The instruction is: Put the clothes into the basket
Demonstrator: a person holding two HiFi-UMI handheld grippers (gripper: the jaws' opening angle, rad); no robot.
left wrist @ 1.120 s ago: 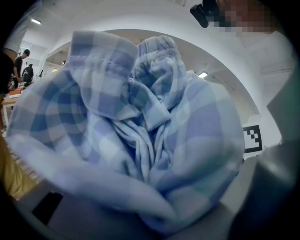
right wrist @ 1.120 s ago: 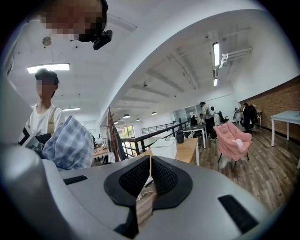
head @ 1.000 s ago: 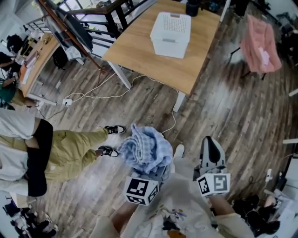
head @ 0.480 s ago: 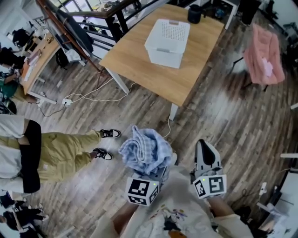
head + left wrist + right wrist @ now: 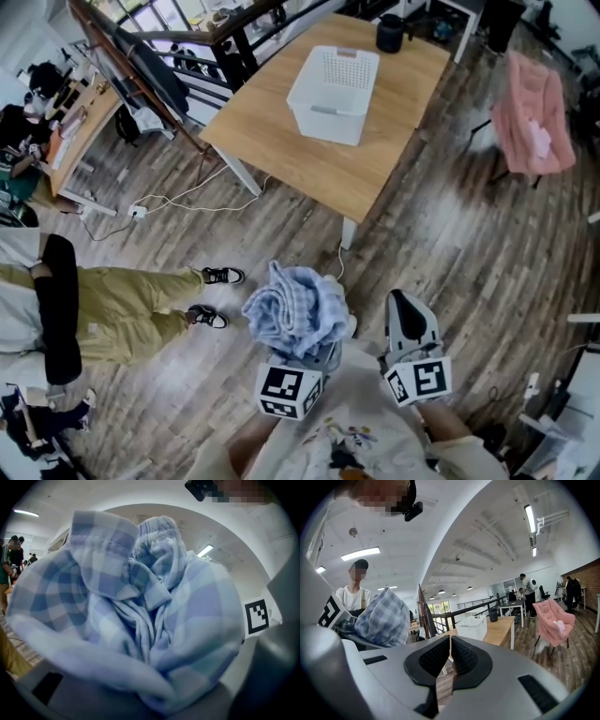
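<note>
Grip matters most: the left gripper [image 5: 307, 359] pinches the blue checked clothes [image 5: 298, 309] at lower centre while the right gripper [image 5: 450, 642] is pressed together, empty, so best hold firm, clear the table [image 5: 281, 141] edge, and let go only above the white basket [image 5: 328, 117] at upper centre.

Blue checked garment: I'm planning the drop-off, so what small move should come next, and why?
Probably carry the left gripper forward toward the white basket on the wooden table: its jaws hold the bunched blue checked garment, and the basket stands well ahead.
</note>
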